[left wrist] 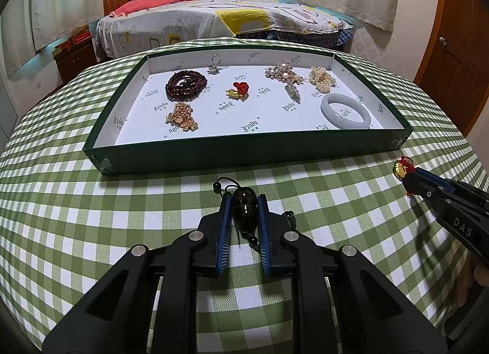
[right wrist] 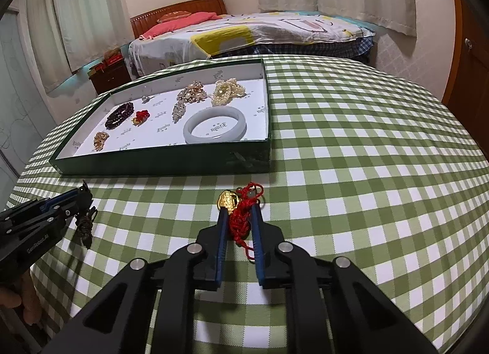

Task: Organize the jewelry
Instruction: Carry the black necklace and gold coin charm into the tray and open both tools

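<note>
A green tray (left wrist: 244, 147) with a white floor stands on the checked table; it also shows in the right wrist view (right wrist: 159, 161). In it lie dark red beads (left wrist: 185, 83), a gold chain (left wrist: 181, 117), a ring (left wrist: 214, 65), a red-and-gold charm (left wrist: 238, 91), pearl pieces (left wrist: 321, 79) and a pale jade bangle (left wrist: 345, 111). My left gripper (left wrist: 244, 198) is shut on a dark pendant (left wrist: 244, 210) with black cord, in front of the tray. My right gripper (right wrist: 240, 208) is shut on a gold charm with red cord (right wrist: 241, 216), right of the tray's near corner.
The green-and-white checked tablecloth (right wrist: 366, 170) covers the whole table. A bed (left wrist: 214, 20) and a wooden nightstand (left wrist: 73, 57) stand behind it, a wooden door (left wrist: 452, 48) at the right. The right gripper also shows at the right edge of the left wrist view (left wrist: 406, 176).
</note>
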The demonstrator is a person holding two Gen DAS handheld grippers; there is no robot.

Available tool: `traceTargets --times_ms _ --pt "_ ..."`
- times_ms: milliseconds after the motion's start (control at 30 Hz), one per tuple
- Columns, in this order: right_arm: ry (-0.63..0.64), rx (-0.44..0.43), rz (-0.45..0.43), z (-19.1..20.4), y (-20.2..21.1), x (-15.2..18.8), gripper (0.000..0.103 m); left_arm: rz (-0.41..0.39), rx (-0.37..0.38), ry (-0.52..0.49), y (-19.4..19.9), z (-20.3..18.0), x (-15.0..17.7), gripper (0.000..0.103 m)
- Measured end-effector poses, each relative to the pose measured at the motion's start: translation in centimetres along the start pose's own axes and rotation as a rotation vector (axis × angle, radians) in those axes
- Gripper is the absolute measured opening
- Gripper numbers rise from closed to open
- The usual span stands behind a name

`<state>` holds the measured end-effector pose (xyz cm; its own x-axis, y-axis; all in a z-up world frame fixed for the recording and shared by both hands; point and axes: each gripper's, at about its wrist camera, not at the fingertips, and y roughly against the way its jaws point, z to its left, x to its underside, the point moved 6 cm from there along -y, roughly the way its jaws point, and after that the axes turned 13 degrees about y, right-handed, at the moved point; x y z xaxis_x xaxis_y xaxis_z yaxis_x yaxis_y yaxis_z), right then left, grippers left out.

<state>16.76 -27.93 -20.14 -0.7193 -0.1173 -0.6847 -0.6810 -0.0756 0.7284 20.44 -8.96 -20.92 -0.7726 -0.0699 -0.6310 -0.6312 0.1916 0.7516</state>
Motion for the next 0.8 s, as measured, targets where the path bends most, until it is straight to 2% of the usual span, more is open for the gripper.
traceTargets --times_ms 500,800 --pt "-0.004 -0.01 -0.008 0.4 0.2 0.0 0.013 0.005 0.013 0.025 0.2 0.5 -0.1 0.017" --pt "-0.007 -0.018 -0.034 0.7 1.0 -0.6 0.013 -0.018 0.017 0.024 1.1 0.6 -0.7 0.017"
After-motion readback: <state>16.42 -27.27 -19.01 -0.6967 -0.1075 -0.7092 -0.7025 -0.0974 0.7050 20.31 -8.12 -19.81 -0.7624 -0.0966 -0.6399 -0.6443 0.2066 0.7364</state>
